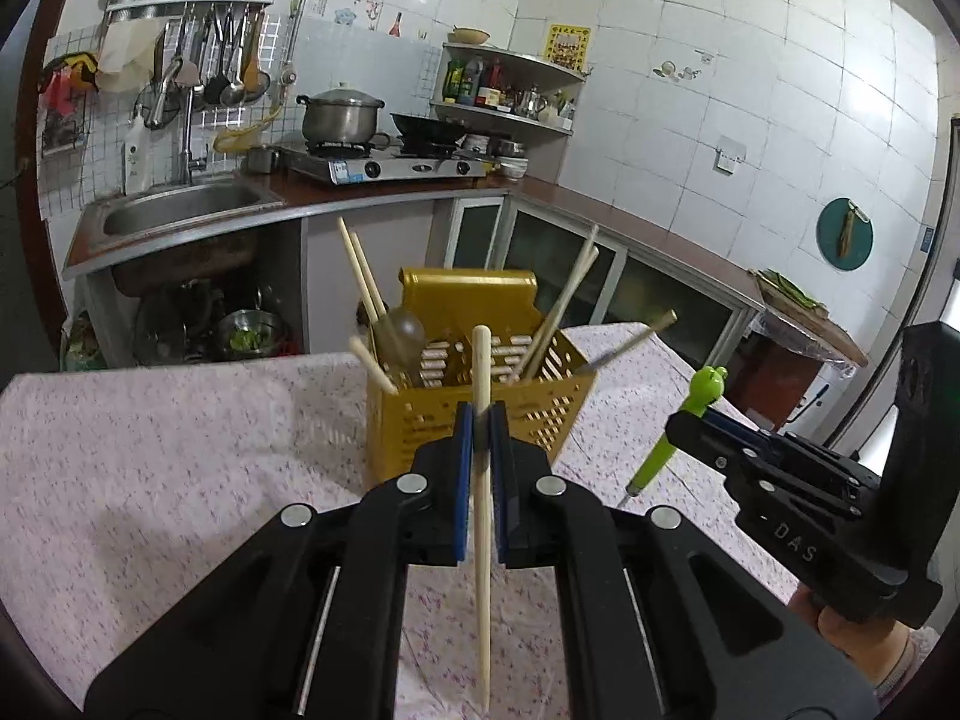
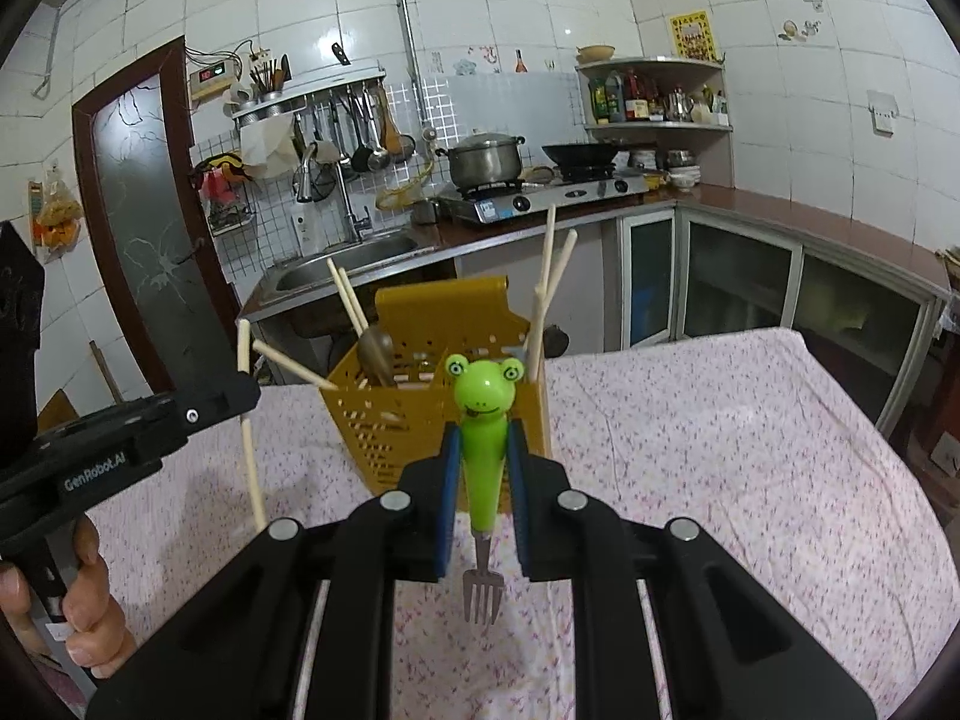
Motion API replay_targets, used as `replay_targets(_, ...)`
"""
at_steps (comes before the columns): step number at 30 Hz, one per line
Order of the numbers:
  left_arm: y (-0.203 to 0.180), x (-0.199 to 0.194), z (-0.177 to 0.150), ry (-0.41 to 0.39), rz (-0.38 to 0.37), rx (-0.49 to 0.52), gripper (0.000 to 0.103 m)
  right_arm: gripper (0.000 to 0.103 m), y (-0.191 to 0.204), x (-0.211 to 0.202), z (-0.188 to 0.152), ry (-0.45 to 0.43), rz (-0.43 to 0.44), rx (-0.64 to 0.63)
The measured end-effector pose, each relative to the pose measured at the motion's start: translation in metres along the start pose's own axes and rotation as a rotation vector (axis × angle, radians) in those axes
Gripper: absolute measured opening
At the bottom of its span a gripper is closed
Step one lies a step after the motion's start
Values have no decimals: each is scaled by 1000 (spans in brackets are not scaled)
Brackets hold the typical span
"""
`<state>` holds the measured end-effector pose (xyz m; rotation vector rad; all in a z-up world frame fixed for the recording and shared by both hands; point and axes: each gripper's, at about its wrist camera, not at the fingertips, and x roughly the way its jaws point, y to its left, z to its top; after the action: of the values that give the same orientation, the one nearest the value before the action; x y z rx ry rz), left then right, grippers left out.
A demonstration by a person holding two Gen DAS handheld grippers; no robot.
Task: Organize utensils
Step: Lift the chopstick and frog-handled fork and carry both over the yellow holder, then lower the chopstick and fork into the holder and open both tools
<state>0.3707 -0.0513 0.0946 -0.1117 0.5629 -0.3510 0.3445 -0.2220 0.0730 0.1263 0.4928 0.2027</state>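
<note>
Two utensils are in hand, both held clear above the cloth-covered table (image 1: 180, 450) and just short of the yellow utensil basket (image 1: 480, 414).

Left gripper (image 1: 480, 420): clenched on a single wooden chopstick (image 1: 482, 540), gripped near its upper third, the long lower part hanging free below the pads.

Right gripper (image 2: 485, 450): clamped on the green handle of a frog-headed fork (image 2: 483, 420), frog end up, tines pointing down beneath the jaws.

Risks, as judged:
- The chopstick is pinched on a narrow round shaft; it may pivot or slip if its free end strikes the basket rim.
- Both items appear to approach the same opening together; the grippers could collide.
- Leaning chopsticks already in the basket may block entry, or a push could tip the basket.

Basket contents: several wooden chopsticks leaning outward left and right, and one brown spoon (image 1: 405, 330) at the left side. Internal dividers cannot be made out clearly.
</note>
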Motion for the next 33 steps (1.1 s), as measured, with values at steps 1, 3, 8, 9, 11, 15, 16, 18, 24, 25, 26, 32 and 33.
replay_targets(1,1,0,6,-7,4,0,4,16,0,-1,5,-7,-1,-5)
replay_targets(3,2,-3,17,-22,1,1,4,16,2,-2,13,-20,-3,-11)
replay_targets(8,-8,-20,52,-97,27,47,4,16,8,-10,49,-66,-21,-48)
replay_targets(9,-10,-24,61,-118,34,58,4,16,10,-12,58,-79,-22,-56)
replay_targets(11,-14,-30,77,-156,41,69,4,16,12,-15,75,-100,-24,-63)
replay_targets(15,-21,-41,106,-268,71,92,4,16,13,-18,107,-155,-38,-58)
replay_targets(16,-21,-40,112,-291,68,94,4,16,13,-18,112,-163,-42,-58)
replay_targets(18,-21,-35,116,-333,85,95,4,16,13,-14,120,-178,-49,-55)
replay_targets(24,-9,-7,112,-398,97,78,4,16,15,7,121,-214,-59,-56)
replay_targets(25,-10,-4,112,-405,88,81,4,16,15,10,122,-221,-55,-52)
replay_targets(26,-12,-3,112,-412,86,89,4,16,14,13,124,-228,-46,-46)
replay_targets(32,-21,3,114,-445,89,154,4,16,17,17,132,-256,-31,-50)
replay_targets(33,-19,8,111,-435,76,145,4,16,18,22,129,-246,-35,-64)
